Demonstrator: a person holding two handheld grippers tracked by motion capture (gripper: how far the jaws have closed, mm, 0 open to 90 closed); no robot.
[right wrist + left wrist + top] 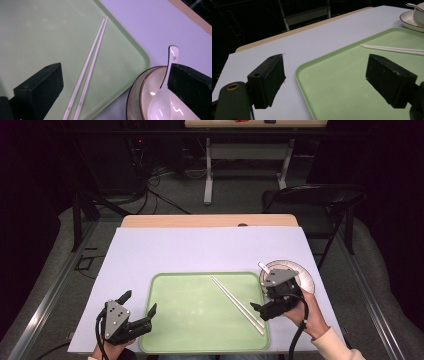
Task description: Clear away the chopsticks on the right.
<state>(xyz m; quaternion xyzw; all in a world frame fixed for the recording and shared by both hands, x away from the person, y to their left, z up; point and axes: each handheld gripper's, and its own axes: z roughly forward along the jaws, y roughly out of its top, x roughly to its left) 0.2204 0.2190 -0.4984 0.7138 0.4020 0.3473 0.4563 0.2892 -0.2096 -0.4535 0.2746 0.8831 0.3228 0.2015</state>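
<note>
My right gripper (261, 308) hangs at the lower right of the high view, jaws spread wide and holding nothing. Just to its left, a pair of white chopsticks (238, 304) lies on the green tray (192, 330), long axis running from upper left to lower right. My left gripper (136, 312), also spread and empty, sits at the tray's lower left edge, well apart from them, so the right is nearer (my guess at what comes next). My right gripper view shows the chopsticks (87, 72) rising between my jaws, and a white spoon (165, 92) resting in a bowl (143, 100) at lower right, details the high view partly hides.
</note>
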